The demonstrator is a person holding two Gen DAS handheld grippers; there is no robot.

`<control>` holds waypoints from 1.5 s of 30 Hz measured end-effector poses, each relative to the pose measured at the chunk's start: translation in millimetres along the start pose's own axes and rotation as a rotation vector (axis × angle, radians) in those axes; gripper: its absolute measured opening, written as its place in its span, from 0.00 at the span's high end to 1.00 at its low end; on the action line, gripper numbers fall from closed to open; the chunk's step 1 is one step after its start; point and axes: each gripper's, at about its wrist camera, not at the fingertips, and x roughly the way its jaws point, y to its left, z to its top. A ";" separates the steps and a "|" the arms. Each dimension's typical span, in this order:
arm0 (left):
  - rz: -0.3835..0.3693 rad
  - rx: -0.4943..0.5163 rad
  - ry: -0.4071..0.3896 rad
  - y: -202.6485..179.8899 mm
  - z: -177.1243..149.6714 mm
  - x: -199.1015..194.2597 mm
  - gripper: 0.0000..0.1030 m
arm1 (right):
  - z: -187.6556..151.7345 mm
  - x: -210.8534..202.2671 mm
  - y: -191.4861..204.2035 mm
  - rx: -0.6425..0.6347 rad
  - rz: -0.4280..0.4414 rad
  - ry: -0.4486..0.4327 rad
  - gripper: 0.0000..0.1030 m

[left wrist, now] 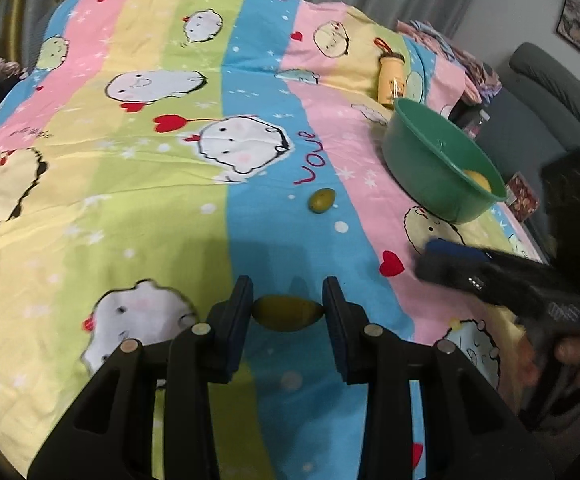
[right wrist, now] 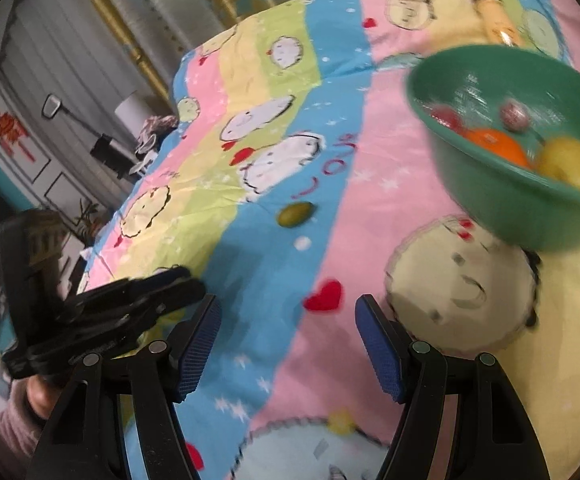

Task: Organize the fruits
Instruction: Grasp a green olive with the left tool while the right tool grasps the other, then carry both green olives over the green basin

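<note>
Gripping a yellow-green fruit (left wrist: 287, 314) in my left gripper (left wrist: 287, 312), pads pinching both ends; right gripper (right wrist: 287, 344) open, empty. Green bowl (left wrist: 422, 148) at 2 o'clock: I lift clear, carry steady, release low inside w/o squeezing. Olive fruit (left wrist: 322, 200) on bedsheet (left wrist: 129, 200) at 12.

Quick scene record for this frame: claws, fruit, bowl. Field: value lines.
left claw: shut on a yellow-green fruit
right claw: open, empty
loose fruit: small green one on the blue stripe of the bedsheet
bowl: green, holds an orange, yellow fruits, some reddish ones
bottle: yellow, lying behind the bowl
</note>
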 end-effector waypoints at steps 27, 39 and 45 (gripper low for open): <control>-0.021 -0.038 -0.053 12.7 4.0 -23.1 0.65 | 42.6 67.5 9.4 -0.039 -0.090 0.029 0.80; -0.003 0.041 -0.075 -28.9 12.7 -40.0 0.65 | 27.6 -25.0 16.7 -0.033 -0.020 -0.103 0.80; -0.008 0.087 -0.075 -55.0 16.7 -45.0 0.65 | 18.8 -57.5 8.1 -0.011 -0.018 -0.154 0.80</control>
